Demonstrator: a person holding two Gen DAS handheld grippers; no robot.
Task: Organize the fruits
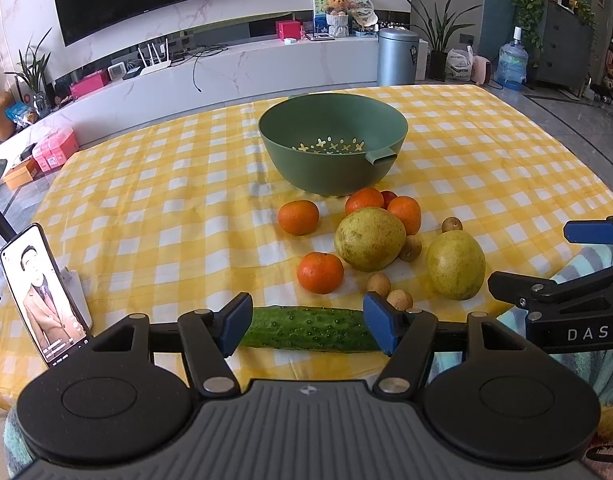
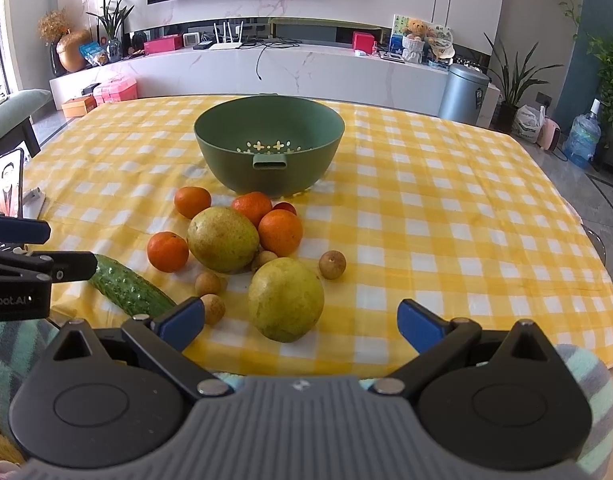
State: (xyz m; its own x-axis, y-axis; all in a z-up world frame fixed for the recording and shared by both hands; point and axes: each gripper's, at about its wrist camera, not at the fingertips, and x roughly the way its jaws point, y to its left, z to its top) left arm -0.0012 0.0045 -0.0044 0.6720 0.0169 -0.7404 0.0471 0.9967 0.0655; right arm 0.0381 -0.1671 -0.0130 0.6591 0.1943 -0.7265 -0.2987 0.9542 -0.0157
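Nearest to you lies the cucumber (image 1: 310, 329), stretched left to right along the near edge of the tablecloth (image 1: 146, 184). Your left gripper (image 1: 307, 327) hangs just short of it, jaws spread wide and holding nothing. Your right gripper (image 2: 301, 323) is spread wider still, also holding nothing, lined up behind the near pear (image 2: 285, 299).

Every piece still sits on the cloth, clustered on the near side of the green colander bowl (image 2: 268, 142), which has nothing in it.

Handling, as a judgement:
- The cucumber looks stiff and bumpy, so it should grip well. Take it across the middle so it does not tip.
- The pears look heavy, smooth and rounded. Close across the widest part, since they could slip or bruise.
- The tangerines look soft-skinned. Squeeze lightly.
- The longans are small, light, and likely to roll away from the pads.

Counted:
- One cucumber.
- Two pears, the far pear (image 1: 369, 239) touching the tangerines behind it.
- Four tangerines, one standing apart at the far left (image 1: 298, 217).
- Four longans, one well off to the right (image 2: 332, 265).
- One small red fruit (image 2: 284, 208), half hidden at the foot of the bowl.
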